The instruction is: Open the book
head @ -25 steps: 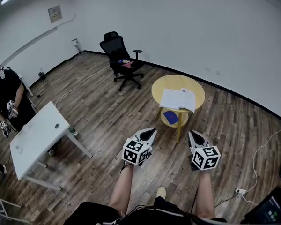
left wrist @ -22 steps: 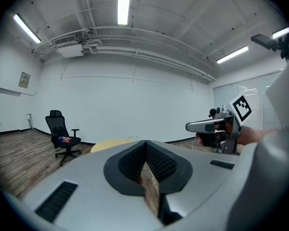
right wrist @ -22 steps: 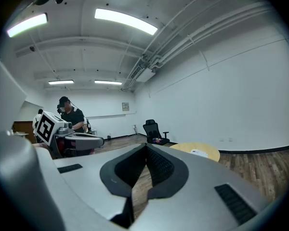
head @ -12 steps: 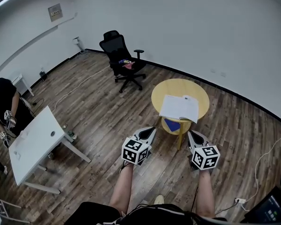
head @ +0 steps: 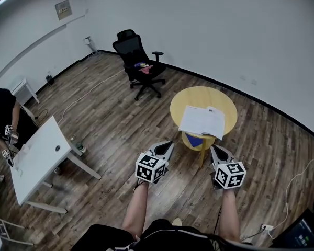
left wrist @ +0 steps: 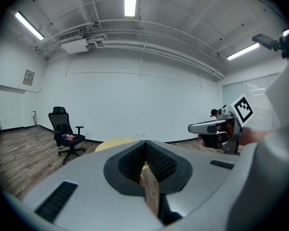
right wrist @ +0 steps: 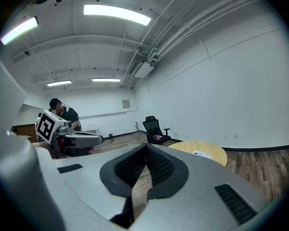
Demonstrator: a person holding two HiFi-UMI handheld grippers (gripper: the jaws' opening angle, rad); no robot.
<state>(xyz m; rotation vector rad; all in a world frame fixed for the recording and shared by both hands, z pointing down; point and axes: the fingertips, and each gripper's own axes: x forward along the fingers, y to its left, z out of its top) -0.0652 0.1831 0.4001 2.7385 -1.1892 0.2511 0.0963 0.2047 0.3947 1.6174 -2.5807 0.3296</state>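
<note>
Head view, left edge: a person in a dark top (head: 3,114) is standing beside a white table (head: 39,156), which is carrying a few small items too small to identify. Further back, a black office chair (head: 139,61) is sitting on the wood floor with some coloured things on its seat. Centre foreground: the left gripper (head: 169,145) is hovering above the floor and pointing toward the round yellow table (head: 220,97); in the left gripper view its jaws are pressing together at the tips (left wrist: 145,143), clenched with nothing between them. The book (head: 202,121) is lying flat on the near half of that tabletop, white side up, well apart from both grippers, and a blue item (head: 194,139) is resting on the shelf below. The right gripper (head: 214,148) is hovering beside the left one, also clenched and empty (right wrist: 146,146). A lit screen (head: 303,235) is showing at the bottom right corner.
</note>
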